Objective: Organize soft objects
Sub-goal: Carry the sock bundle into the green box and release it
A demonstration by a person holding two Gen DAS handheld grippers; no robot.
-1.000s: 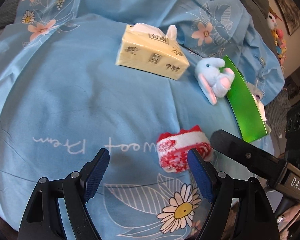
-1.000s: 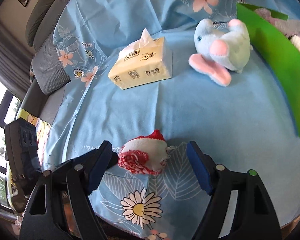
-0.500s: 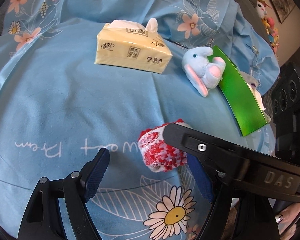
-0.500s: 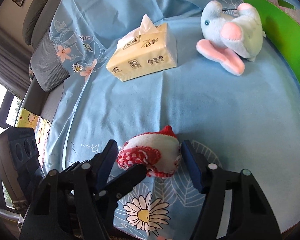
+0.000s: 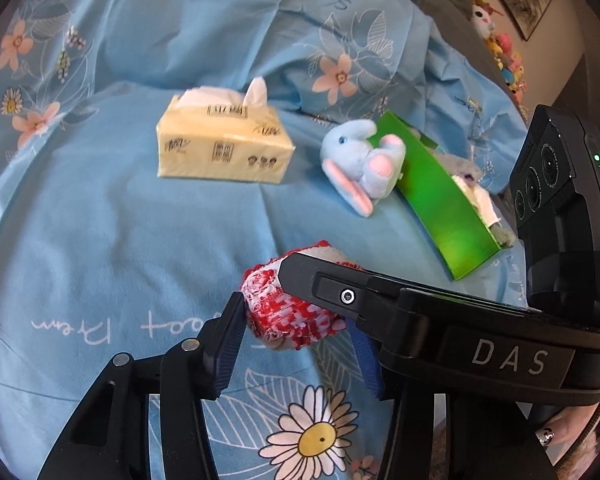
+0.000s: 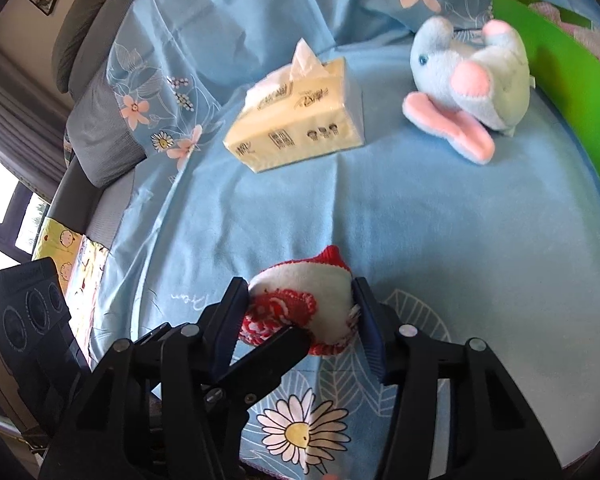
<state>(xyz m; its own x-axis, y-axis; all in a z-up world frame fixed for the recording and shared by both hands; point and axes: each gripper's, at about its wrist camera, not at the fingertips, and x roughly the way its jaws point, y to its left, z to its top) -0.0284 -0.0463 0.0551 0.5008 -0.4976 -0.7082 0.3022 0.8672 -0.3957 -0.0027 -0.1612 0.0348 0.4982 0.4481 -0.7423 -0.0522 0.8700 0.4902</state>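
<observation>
Both claws are closing on the red-and-white knitted toy on the blue bedsheet. The right claw pinches it; the left claw, partly hidden, seemingly does too. Tissue pack at eleven o'clock, plush elephant and green box at one.

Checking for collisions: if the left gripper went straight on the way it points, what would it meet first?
The red and white knitted toy, already between the closing fingers of the left gripper; the right gripper's finger crosses just above it.
</observation>
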